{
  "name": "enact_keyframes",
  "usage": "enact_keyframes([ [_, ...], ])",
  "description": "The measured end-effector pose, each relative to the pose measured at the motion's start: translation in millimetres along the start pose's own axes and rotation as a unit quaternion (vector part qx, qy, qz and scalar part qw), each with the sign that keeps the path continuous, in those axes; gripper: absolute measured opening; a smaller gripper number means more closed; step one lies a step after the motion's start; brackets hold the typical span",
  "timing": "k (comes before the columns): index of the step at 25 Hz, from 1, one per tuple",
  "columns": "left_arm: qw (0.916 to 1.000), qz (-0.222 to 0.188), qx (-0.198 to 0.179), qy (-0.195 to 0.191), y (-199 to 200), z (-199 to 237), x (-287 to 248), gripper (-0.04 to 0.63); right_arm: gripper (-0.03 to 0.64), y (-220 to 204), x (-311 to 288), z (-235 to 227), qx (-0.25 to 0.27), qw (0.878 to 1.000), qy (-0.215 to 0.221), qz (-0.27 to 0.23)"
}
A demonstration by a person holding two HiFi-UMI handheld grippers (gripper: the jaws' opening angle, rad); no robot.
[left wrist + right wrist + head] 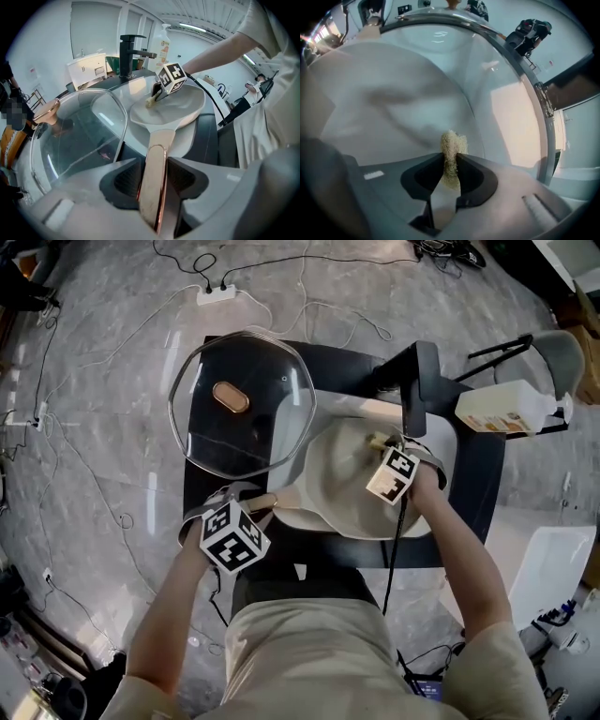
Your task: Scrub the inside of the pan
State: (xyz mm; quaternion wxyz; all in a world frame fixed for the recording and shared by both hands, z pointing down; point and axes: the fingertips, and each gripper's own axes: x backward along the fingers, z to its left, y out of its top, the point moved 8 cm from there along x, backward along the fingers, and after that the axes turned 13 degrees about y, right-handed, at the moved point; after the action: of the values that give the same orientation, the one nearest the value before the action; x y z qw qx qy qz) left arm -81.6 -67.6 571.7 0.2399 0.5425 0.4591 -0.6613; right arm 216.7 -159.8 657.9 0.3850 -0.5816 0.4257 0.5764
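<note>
Only your left gripper view shows the left gripper (153,178) with its jaws clamped on the pan handle (157,150). Your right gripper (450,164) pinches a fibrous scrub pad (453,144), held inside the pan (342,498) at its far side. The head view places the pan just right of the glass lid (242,404).

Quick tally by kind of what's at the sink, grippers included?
pan: 1
glass lid: 1
scrub pad: 1
bottle: 1
faucet: 1
grippers: 2, left gripper and right gripper
total: 7
</note>
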Motion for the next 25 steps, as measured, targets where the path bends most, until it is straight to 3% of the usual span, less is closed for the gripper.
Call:
enact_keyframes([
  [5, 1.0, 0.004, 0.002, -0.003, 0, 1, 0, 0.181, 0.084, -24, 16, 22, -0.001, 0.993, 0.079, 0.087],
  [11, 0.9999, 0.007, 0.008, -0.009, 1, 1, 0, 0.181, 0.083, -33, 40, 58, -0.01, 0.97, 0.211, 0.119],
  [14, 0.9999, 0.007, 0.009, -0.012, 1, 2, -1, 0.183, 0.083, -30, 46, 77, -0.014, 0.954, 0.28, 0.104],
  [17, 0.9999, 0.007, 0.009, -0.013, 2, 2, -1, 0.181, 0.083, -24, 49, 90, -0.015, 0.945, 0.314, 0.094],
  [21, 0.9999, 0.006, 0.009, -0.011, 2, 1, -1, 0.181, 0.083, 4, 50, 110, -0.025, 0.926, 0.375, 0.04],
  [25, 0.9999, 0.006, 0.009, -0.013, 2, 1, -1, 0.181, 0.083, 35, 44, 114, -0.026, 0.92, 0.391, -0.01],
])
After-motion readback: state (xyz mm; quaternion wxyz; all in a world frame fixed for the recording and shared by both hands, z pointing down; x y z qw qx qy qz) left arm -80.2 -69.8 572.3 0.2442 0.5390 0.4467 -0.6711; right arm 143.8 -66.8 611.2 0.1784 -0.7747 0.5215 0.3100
